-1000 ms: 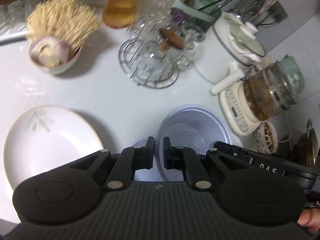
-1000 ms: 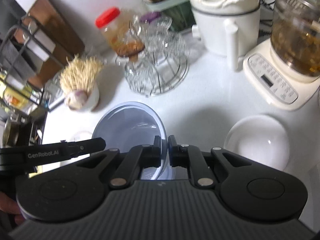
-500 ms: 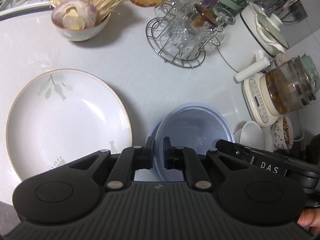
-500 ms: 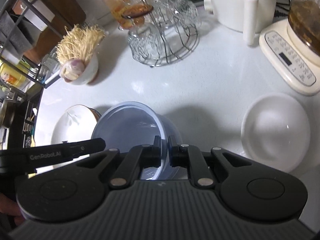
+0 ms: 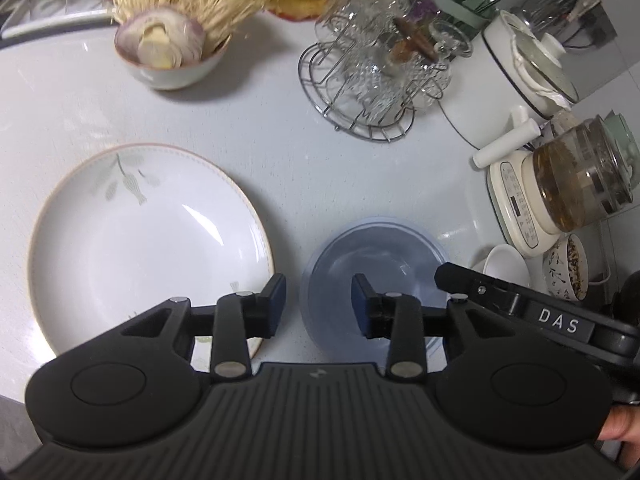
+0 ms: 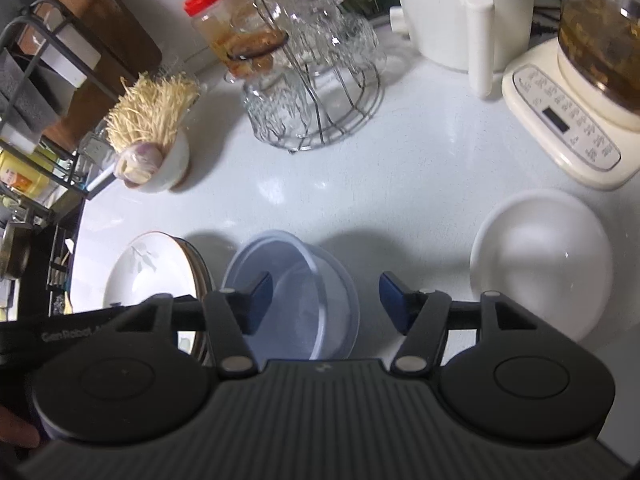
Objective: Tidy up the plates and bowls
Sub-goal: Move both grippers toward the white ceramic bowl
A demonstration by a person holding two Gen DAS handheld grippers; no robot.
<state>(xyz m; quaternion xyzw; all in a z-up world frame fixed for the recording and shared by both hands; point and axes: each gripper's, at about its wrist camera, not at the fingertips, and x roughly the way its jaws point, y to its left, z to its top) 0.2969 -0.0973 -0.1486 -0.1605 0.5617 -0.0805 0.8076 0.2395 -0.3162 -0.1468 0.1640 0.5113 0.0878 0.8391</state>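
Observation:
A translucent blue bowl (image 5: 376, 260) (image 6: 296, 280) rests on the white counter just right of a flower-patterned white plate (image 5: 148, 240), which tops a small stack (image 6: 156, 276). My left gripper (image 5: 318, 306) straddles the bowl's left rim; its jaws are opening and the pads are off the rim. My right gripper (image 6: 326, 300) straddles the right rim in the same way, jaws opening, pads apart from it. One right finger (image 5: 516, 304) shows in the left wrist view. A plain white bowl (image 6: 540, 272) (image 5: 506, 270) sits further right.
At the back stand a bowl of onion and enoki mushrooms (image 5: 172, 52), a wire rack of glasses (image 5: 372, 80), a white pot (image 5: 520, 72), a glass kettle on a cream base (image 5: 568, 196) and a red-lidded jar (image 6: 218, 20). A black shelf rack (image 6: 28, 80) borders the counter's left.
Both grippers were shut on the blue bowl's rim and have now opened. The bowl came down beside the plate stack, and the left view shifted towards the plate.

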